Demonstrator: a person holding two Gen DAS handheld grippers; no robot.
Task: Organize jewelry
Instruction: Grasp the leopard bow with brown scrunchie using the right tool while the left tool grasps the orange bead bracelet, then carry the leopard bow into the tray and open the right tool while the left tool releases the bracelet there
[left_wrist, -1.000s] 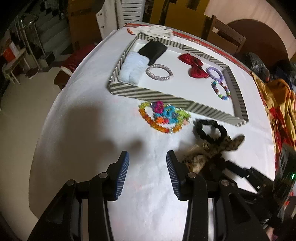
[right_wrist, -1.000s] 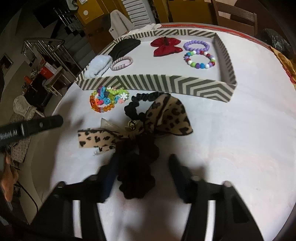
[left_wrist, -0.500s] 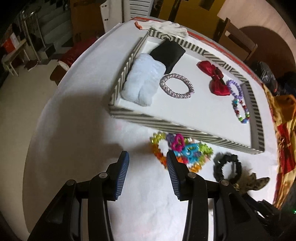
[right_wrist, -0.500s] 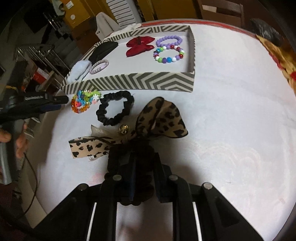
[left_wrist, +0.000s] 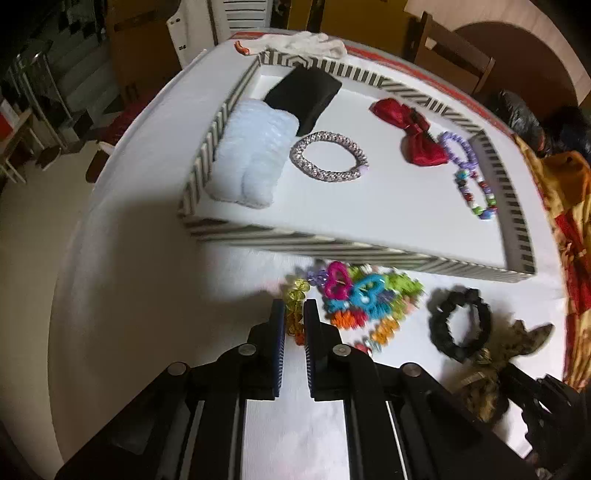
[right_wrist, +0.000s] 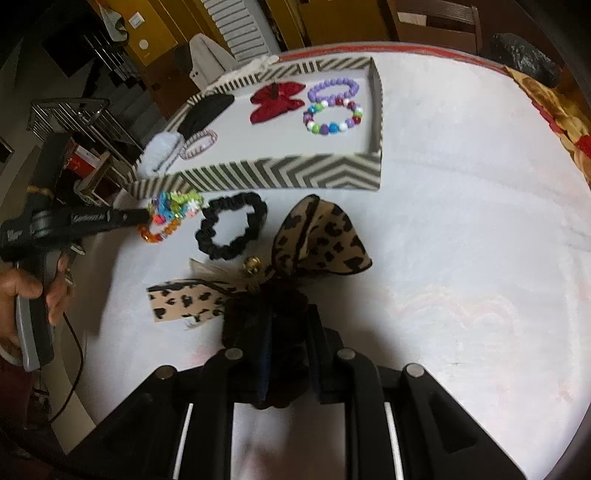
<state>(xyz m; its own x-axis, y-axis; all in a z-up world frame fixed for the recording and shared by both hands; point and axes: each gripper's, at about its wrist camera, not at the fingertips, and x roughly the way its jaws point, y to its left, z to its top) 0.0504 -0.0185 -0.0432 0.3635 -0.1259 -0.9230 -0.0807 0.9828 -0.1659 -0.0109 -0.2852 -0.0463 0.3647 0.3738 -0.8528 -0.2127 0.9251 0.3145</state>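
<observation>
Left claw (left_wrist: 294, 325) narrowed onto the yellow-orange end of a bead necklace (left_wrist: 354, 299), a tangle of pink, blue, green and orange pieces lying on the white worktop (left_wrist: 147, 258) just in front of the tray's (left_wrist: 332, 248) near wall; blurred, so exact pinch hard to tell. Right claw (right_wrist: 290, 332) closed on the black scrunchie part of a leopard bow (right_wrist: 317, 240), tan with dark spots, small gold bell at the knot, loop pointing away toward the tray's right corner and a flat tail running out to the left, long axis roughly left to right across the worktop. Between necklace and bow, a black scrunchie (right_wrist: 231, 230), apart from both. Inside the chevron-striped tray: pale blue cloth (left_wrist: 251, 155) and black pouch (left_wrist: 303, 94) at the left end, braided bracelet (left_wrist: 328, 157) in the middle, red bow (left_wrist: 410, 129), purple bracelet (left_wrist: 460, 149) and multicolour bead bracelet (left_wrist: 474, 195) at the right end. Nothing between the claws and the tray except its low near wall. Patterned fabric (left_wrist: 565, 221) along the worktop's right edge. Left hand (right_wrist: 22, 299) on the handle in the right wrist view.
</observation>
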